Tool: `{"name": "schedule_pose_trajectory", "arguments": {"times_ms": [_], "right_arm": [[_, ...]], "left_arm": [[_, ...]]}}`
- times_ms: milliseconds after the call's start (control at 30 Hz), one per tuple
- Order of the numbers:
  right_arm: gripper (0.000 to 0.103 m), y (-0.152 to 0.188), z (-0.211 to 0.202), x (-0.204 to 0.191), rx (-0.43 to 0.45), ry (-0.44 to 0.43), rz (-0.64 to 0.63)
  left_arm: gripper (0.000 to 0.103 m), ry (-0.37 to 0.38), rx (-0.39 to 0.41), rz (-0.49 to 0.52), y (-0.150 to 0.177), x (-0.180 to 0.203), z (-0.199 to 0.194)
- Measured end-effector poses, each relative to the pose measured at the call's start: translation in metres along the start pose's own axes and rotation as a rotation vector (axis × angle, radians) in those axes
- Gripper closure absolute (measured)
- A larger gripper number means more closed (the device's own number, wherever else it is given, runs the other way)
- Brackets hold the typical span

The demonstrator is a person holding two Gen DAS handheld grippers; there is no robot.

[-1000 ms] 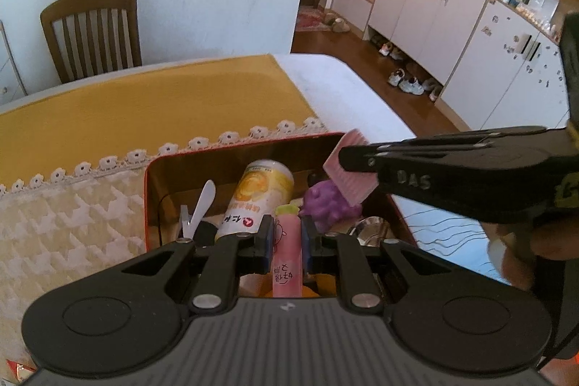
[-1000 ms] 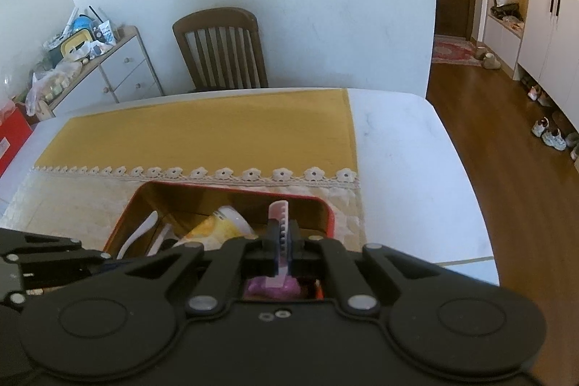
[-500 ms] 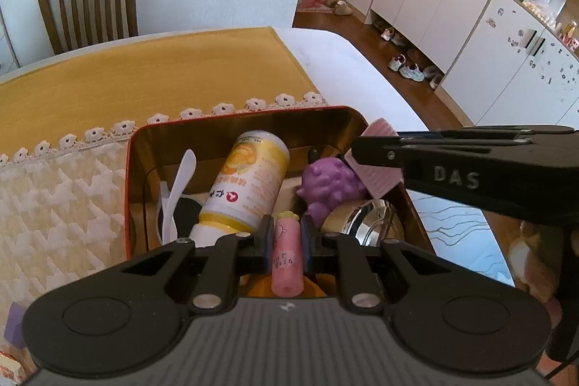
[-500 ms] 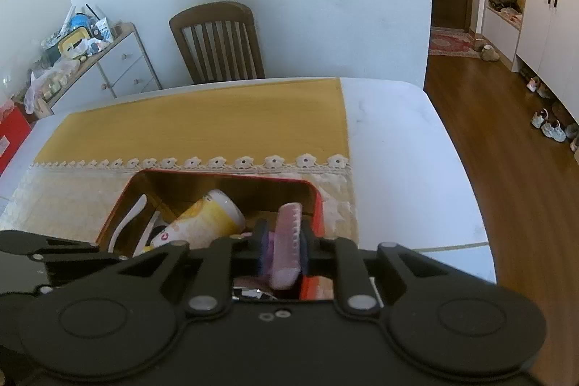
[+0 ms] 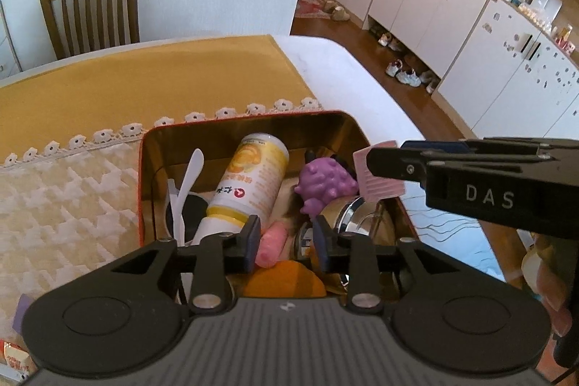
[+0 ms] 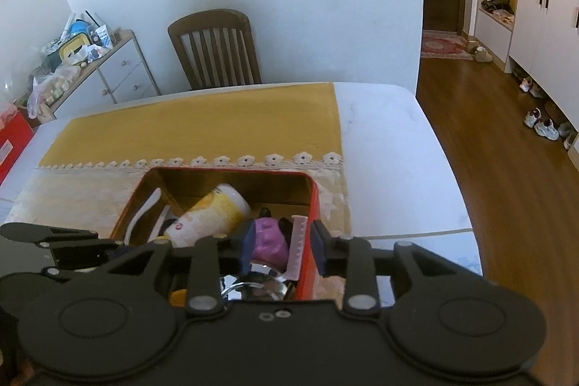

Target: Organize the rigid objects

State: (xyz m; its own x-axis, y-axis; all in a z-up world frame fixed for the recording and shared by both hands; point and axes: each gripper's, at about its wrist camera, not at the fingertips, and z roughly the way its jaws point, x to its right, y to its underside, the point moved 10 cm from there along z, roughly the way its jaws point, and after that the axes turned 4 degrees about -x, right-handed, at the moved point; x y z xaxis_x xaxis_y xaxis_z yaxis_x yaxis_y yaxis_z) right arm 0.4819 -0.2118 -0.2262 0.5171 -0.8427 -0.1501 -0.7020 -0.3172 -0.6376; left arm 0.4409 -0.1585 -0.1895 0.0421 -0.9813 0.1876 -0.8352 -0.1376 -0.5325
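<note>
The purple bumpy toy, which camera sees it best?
The left wrist view: the purple bumpy toy lies open to view in the red tin. In the right wrist view it shows only partly, between the right gripper fingers.

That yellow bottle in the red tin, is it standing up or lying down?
Lying down. The yellow bottle rests on its side inside the red tin, tilted, its white end toward the camera.
</note>
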Motion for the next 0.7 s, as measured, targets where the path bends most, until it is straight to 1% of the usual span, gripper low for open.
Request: {"name": "schedule_pose_trajectory", "arguments": {"times_ms": [100, 133, 167, 233, 367, 533, 600, 667, 700], "right_arm": [[0.067, 0.000, -0.008, -0.005, 0.009, -0.009, -0.001], [0.066, 0.000, -0.011, -0.006, 0.011, -0.011, -0.003], [0.065, 0.001, -0.014, -0.008, 0.014, -0.014, -0.004], [0.060, 0.001, -0.020, -0.013, 0.021, -0.020, -0.009], [0.053, 0.003, -0.034, -0.024, 0.033, -0.037, -0.021], [0.039, 0.005, -0.053, -0.041, 0.060, -0.061, -0.040], [0.038, 0.006, -0.060, -0.049, 0.073, -0.067, -0.049], [0.034, 0.007, -0.067, -0.057, 0.084, -0.076, -0.053], [0.031, 0.008, -0.070, -0.062, 0.089, -0.082, -0.053]], "left_arm": [[0.072, 0.014, 0.019, -0.001, -0.001, 0.000, -0.012], [0.068, 0.018, 0.026, -0.001, -0.001, 0.000, -0.016], [0.059, 0.022, 0.035, 0.000, -0.001, -0.001, -0.021], [0.047, 0.026, 0.061, 0.001, -0.001, -0.001, -0.030], [0.046, 0.030, 0.099, 0.004, 0.000, -0.004, -0.049], [0.046, 0.015, 0.144, 0.021, 0.006, -0.013, -0.074], [0.044, 0.008, 0.157, 0.031, 0.010, -0.018, -0.083], [0.040, -0.003, 0.176, 0.037, 0.014, -0.024, -0.093], [0.039, -0.012, 0.187, 0.039, 0.017, -0.028, -0.097]]}}
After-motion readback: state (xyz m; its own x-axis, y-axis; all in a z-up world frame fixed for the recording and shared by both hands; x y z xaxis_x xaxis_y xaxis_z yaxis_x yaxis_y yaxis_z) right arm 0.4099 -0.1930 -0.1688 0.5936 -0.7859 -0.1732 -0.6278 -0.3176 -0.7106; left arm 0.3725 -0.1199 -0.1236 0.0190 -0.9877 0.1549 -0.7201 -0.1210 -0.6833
